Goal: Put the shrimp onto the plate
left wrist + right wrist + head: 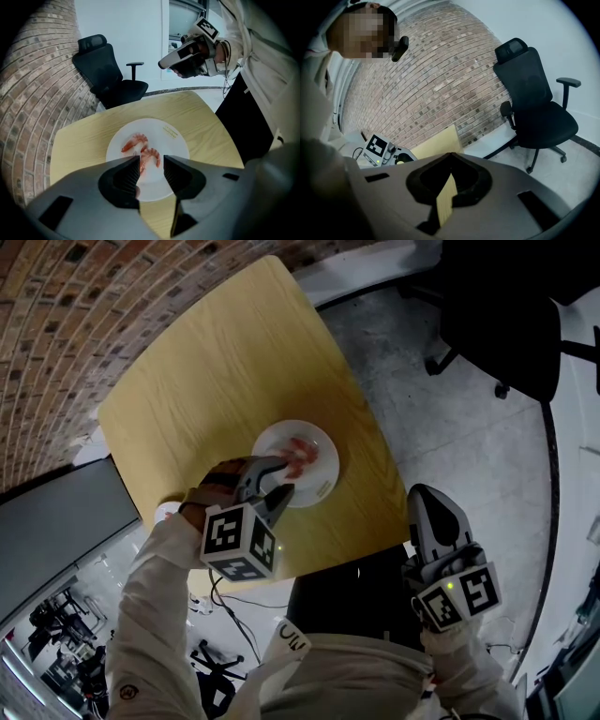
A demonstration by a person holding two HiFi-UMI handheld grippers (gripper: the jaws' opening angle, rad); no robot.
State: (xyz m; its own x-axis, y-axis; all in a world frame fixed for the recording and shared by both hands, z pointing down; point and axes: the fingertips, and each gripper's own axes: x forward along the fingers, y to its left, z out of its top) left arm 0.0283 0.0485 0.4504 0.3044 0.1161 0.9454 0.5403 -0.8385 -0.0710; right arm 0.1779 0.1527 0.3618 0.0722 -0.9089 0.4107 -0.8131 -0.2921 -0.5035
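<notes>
While hovering with left gripper [151,159] spread and empty, can see two shrimp [134,140] already lying side by side on the plate [180,150]. Probably soft, light, slippery, so best pinched gently across the fat middle. Farther off, right gripper [450,155] pressed shut, empty.

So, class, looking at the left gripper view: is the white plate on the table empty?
No, pink shrimp lie in the middle of the plate.

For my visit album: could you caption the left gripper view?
Open left gripper poised above pink shrimp lying on a white plate on a wooden table.
</notes>
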